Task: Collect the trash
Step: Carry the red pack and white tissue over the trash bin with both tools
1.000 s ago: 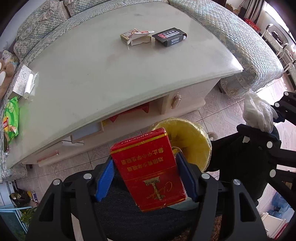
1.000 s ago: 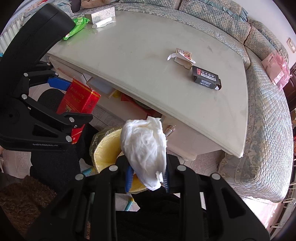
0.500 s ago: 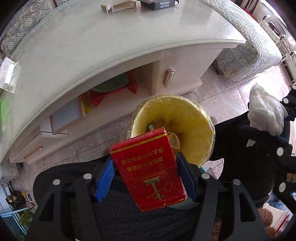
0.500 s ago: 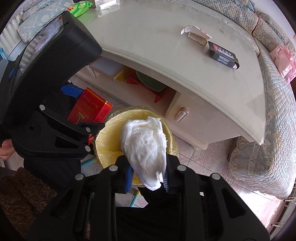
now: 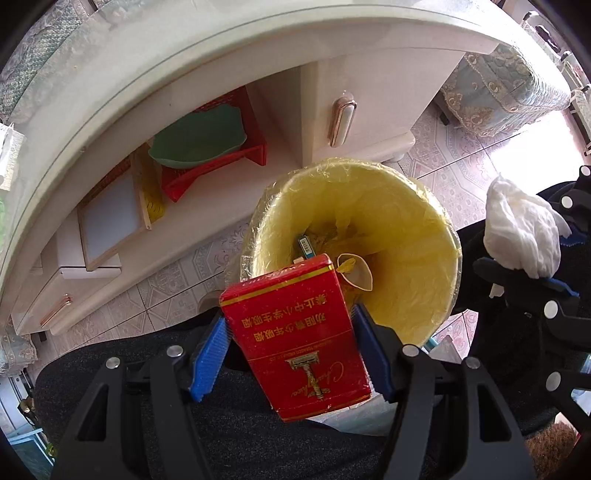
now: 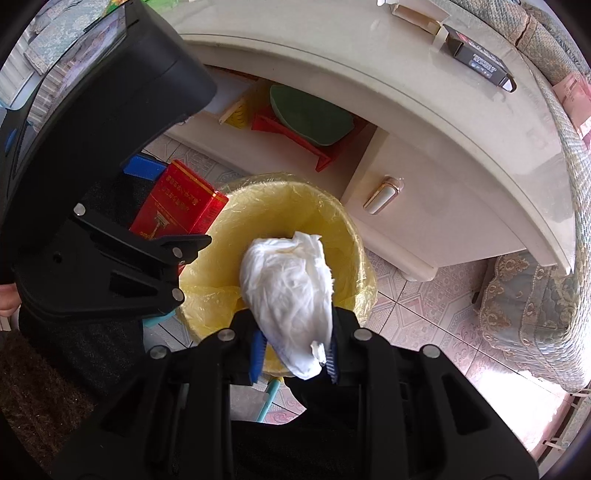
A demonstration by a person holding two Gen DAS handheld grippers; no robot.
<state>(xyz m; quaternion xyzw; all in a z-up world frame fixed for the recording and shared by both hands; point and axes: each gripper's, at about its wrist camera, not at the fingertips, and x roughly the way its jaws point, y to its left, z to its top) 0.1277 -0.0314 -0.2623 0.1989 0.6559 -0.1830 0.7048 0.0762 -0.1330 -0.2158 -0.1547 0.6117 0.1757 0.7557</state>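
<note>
Both grippers point down: right gripper (image 6: 295, 354) pinches the tissue (image 6: 291, 291) squarely over the bin (image 6: 332, 218), left gripper (image 5: 291, 354) clamps the red pack (image 5: 295, 336) at its near rim.

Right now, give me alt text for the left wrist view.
The left gripper holds a red cigarette box over a yellow-lined trash bin. At right, the right gripper holds a crumpled white tissue; a white coffee table stands behind.

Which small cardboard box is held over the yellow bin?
The red cigarette box, clamped in the left gripper; the black box and torn beige box lie on the table.
</note>
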